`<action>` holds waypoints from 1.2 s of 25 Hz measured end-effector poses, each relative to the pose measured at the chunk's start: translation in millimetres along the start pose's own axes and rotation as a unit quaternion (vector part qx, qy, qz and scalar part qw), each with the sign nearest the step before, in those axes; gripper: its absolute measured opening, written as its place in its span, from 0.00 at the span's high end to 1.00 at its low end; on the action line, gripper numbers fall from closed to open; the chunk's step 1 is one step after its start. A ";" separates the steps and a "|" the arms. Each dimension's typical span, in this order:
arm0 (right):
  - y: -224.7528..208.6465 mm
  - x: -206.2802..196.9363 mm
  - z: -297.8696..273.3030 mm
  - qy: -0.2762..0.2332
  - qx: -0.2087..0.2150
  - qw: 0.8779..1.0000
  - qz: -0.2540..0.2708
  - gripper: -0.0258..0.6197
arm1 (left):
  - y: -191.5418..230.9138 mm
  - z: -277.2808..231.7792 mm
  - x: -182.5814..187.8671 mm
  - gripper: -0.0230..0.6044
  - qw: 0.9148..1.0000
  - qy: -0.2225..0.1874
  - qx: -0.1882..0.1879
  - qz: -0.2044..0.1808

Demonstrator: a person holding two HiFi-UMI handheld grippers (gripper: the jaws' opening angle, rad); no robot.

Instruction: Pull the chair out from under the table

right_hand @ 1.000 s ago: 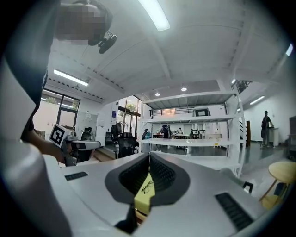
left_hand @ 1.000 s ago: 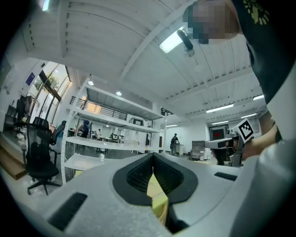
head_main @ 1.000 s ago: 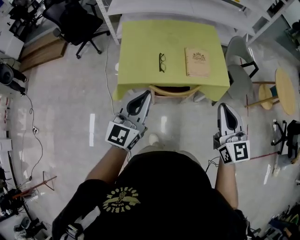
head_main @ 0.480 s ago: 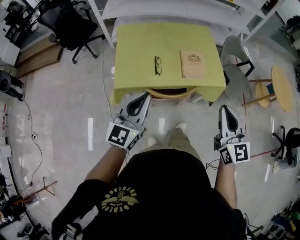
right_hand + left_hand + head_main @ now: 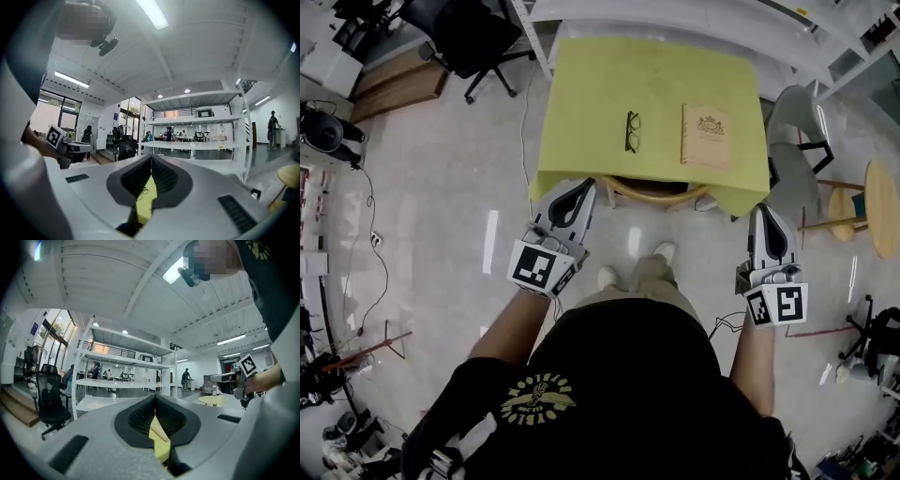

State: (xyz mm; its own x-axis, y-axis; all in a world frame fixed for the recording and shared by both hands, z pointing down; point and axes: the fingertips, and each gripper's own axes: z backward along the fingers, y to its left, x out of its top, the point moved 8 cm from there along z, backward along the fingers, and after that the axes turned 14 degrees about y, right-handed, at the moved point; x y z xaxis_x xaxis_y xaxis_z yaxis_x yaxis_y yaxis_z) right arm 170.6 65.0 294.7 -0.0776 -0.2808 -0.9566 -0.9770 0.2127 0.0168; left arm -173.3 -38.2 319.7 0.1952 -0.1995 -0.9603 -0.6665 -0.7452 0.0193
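The table (image 5: 656,75) wears a yellow-green cloth and stands at the top centre of the head view. The chair (image 5: 653,195) is tucked under its near edge, so only the curved wooden back rail shows. My left gripper (image 5: 587,185) is shut and empty, its tip by the cloth's near left corner, just left of the chair rail. My right gripper (image 5: 765,208) is shut and empty too, near the cloth's right corner and apart from the chair. In the left gripper view the left gripper (image 5: 155,399) shows a sliver of yellow cloth below its closed tips, as does the right gripper (image 5: 151,160).
Glasses (image 5: 632,130) and a tan book (image 5: 706,137) lie on the cloth. A grey chair (image 5: 792,141) and a round wooden side table (image 5: 883,211) stand to the right, a black office chair (image 5: 473,33) at top left, white shelving (image 5: 675,14) behind. The person's feet (image 5: 661,251) are near the chair.
The person has stepped closer to the table. Both grippers have moved forward with it: the left tip now reaches the cloth's near left corner, the right nears the right corner. Both stay shut.
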 end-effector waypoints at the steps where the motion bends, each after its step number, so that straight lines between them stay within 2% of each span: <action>1: -4.8 -1.2 -5.3 0.002 0.004 1.000 -0.001 0.94 | 1.5 -3.8 0.3 0.95 1.000 0.001 0.006 0.002; 10: -38.5 -2.0 -41.6 0.011 0.027 1.000 -0.004 0.94 | 5.8 -39.2 6.5 0.95 1.000 0.012 0.026 0.004; 24: -94.5 9.8 -77.1 0.012 0.040 0.999 -0.001 0.94 | 2.4 -110.8 28.6 0.95 1.000 0.016 0.014 -0.006; 30: -117.6 16.2 -91.5 0.003 0.048 0.999 -0.003 0.94 | 3.3 -128.3 37.8 0.95 0.999 0.021 0.027 -0.011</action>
State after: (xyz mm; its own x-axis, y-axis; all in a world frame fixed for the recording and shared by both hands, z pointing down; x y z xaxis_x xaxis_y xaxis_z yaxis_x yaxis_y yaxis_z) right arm 266.1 -50.2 303.8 -0.0727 -0.2872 -0.9551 -0.9538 0.2999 -0.0176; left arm -75.8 -129.9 319.2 0.2406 -0.2110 -0.9474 -0.6992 -0.7147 -0.0184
